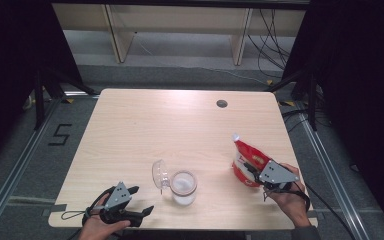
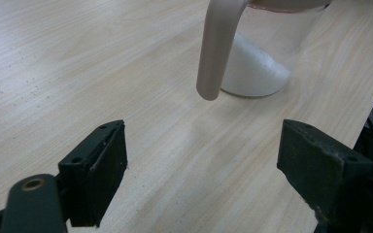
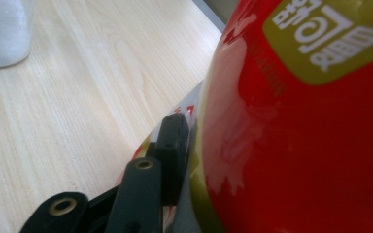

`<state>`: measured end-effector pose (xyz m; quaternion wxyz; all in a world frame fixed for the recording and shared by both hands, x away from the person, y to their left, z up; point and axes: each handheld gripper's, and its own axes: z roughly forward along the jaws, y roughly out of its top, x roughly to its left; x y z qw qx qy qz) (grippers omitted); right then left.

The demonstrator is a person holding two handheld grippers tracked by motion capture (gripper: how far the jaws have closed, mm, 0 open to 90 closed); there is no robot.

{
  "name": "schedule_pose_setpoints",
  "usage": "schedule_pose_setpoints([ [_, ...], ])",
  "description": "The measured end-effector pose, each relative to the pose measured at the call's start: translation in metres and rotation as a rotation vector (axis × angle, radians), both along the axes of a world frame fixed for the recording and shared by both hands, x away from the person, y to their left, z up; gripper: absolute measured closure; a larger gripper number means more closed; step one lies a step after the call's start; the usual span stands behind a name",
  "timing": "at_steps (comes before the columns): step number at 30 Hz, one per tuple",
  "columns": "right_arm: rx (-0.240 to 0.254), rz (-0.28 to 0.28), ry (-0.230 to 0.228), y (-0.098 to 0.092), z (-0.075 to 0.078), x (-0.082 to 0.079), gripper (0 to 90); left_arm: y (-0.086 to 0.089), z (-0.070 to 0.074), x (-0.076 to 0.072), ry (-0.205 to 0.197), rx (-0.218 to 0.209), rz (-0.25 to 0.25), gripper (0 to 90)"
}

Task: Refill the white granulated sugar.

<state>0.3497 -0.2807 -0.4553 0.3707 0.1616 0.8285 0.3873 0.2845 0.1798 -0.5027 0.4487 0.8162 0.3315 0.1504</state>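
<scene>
A red snack pouch (image 1: 247,157) stands tilted on the table's right side. My right gripper (image 1: 251,172) holds it low down. In the right gripper view the pouch (image 3: 311,136) bulges between the jaws, and the one visible pad (image 3: 175,141) lies against its side. A clear jar (image 1: 184,187) with white powder in the bottom sits at the front middle, its round lid (image 1: 160,174) flipped open to the left. My left gripper (image 1: 142,199) rests at the front left, open and holding nothing. The jar (image 2: 260,63) and its beige lid strap (image 2: 218,48) lie just beyond its jaws.
The light wooden table (image 1: 180,125) has a dark cable hole (image 1: 222,103) near its far edge. Black curtains flank both sides. Floor rails run along the table's left and right. A wooden bench frame stands behind.
</scene>
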Motion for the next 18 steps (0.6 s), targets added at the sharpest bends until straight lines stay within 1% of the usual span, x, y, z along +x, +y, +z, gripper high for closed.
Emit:
schedule_pose_setpoints([
  [1,0.001,-0.007,0.003,0.000,0.001,0.000,65.3,0.001,0.000,0.000,-0.001,0.011,-0.003,18.0],
  [2,0.001,-0.013,0.005,0.001,0.001,-0.001,63.4,0.000,0.000,0.000,-0.002,-0.003,0.000,18.0],
  [3,0.017,-0.039,0.007,0.001,0.002,-0.002,60.6,-0.001,-0.001,-0.001,0.001,-0.026,0.002,17.9],
  [4,0.028,-0.049,0.013,0.001,0.002,-0.002,57.7,-0.001,-0.001,-0.001,0.002,-0.030,0.001,18.0],
  [5,0.053,-0.057,0.023,0.000,0.004,-0.002,54.9,-0.001,-0.001,0.000,-0.002,-0.027,-0.003,17.9],
  [6,0.082,-0.070,0.018,-0.001,0.004,-0.003,52.2,-0.001,-0.001,0.000,-0.001,-0.028,-0.003,18.0],
  [7,0.108,-0.079,0.029,-0.003,0.005,-0.004,50.5,-0.001,-0.001,0.000,0.000,-0.029,-0.002,18.0],
  [8,0.129,-0.085,0.034,-0.004,0.005,-0.005,49.2,-0.001,-0.001,0.000,-0.001,-0.028,-0.003,17.9],
  [11,0.187,-0.125,0.068,-0.007,0.005,-0.007,43.1,-0.001,0.000,-0.001,0.006,-0.020,0.003,18.0],
  [12,0.200,-0.130,0.076,-0.007,0.005,-0.009,42.3,-0.001,0.000,-0.001,0.006,-0.020,0.003,18.0],
  [13,0.203,-0.131,0.080,-0.008,0.006,-0.011,41.3,-0.001,0.000,-0.001,0.006,-0.020,0.003,17.9],
  [14,0.214,-0.141,0.079,-0.008,0.006,-0.012,39.9,-0.001,0.000,-0.001,0.006,-0.020,0.003,18.0],
  [16,0.218,-0.155,0.090,-0.009,0.007,-0.016,37.2,-0.001,0.000,-0.001,0.004,-0.015,0.004,18.0],
  [18,0.246,-0.165,0.091,-0.008,0.008,-0.020,36.6,-0.001,0.000,-0.001,0.007,-0.023,0.000,18.0],
])
